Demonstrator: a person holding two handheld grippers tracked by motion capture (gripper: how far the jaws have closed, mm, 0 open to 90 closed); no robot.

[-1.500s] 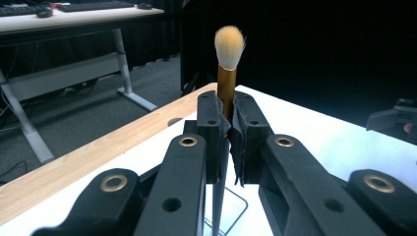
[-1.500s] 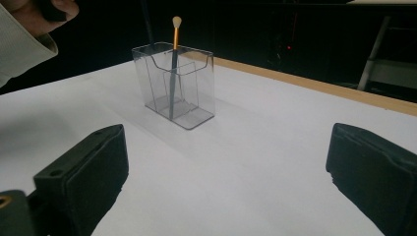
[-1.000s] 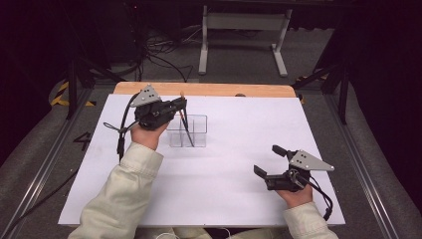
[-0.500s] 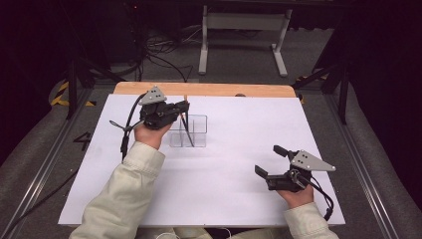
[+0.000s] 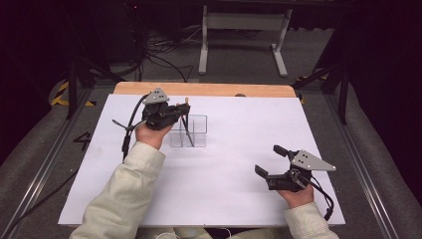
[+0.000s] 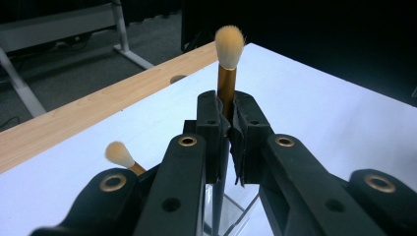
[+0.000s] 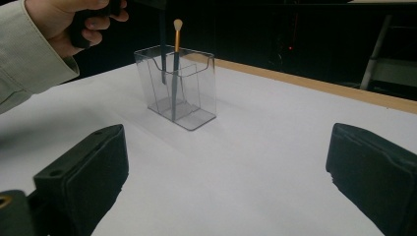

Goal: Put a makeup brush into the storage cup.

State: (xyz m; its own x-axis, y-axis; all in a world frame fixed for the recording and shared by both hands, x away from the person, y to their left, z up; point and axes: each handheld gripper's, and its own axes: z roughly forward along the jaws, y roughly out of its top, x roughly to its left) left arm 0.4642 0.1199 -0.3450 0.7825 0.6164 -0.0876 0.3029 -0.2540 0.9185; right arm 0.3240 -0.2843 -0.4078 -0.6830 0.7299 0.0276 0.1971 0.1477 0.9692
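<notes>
My left gripper hangs over a clear plastic holder at the back left of the white table. It is shut on a makeup brush with a gold ferrule and pale bristles. The brush's dark handle points down into the holder. A second brush stands inside the holder, its tuft showing beside my left jaws. My right gripper rests near the front right of the table, open with nothing between its fingers.
A white sheet covers the table, with a wooden strip along the far edge. Beyond it stand a metal frame and cables on the dark floor. The person's left sleeve reaches in from the bottom.
My left gripper has drifted slightly right over the holder with the brush in it. The right gripper has stayed still.
</notes>
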